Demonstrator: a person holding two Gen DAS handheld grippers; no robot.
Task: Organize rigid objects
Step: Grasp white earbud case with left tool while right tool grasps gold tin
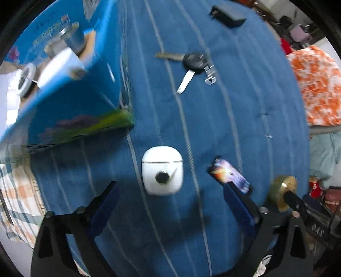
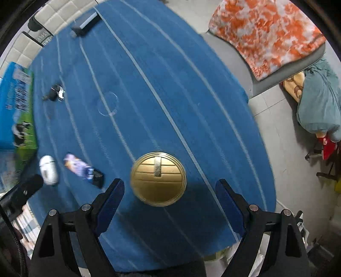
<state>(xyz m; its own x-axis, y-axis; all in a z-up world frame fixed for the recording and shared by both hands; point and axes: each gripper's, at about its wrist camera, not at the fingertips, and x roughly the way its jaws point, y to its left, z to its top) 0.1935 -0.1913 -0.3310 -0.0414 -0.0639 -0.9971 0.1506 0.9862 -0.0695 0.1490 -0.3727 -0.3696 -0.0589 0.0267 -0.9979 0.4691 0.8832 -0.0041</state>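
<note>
On the blue striped cloth (image 1: 213,119) lies a white earbud case (image 1: 162,170), just ahead of my open, empty left gripper (image 1: 170,191). A colourful lighter (image 1: 231,174) lies by the right finger. A black key bunch (image 1: 192,62) lies farther off, and a dark box (image 1: 228,13) at the far edge. In the right wrist view a round gold tin (image 2: 158,178) lies on the cloth (image 2: 170,85) just ahead of my open, empty right gripper (image 2: 170,188). The earbud case (image 2: 48,169), lighter (image 2: 82,168) and keys (image 2: 55,92) lie to its left.
A blue open cardboard box (image 1: 64,81) holding tape rolls and a jar stands at the left of the cloth; it also shows in the right wrist view (image 2: 16,110). An orange-white cushion (image 2: 266,34) and bundled clothes (image 2: 319,95) lie off the right side on the floor.
</note>
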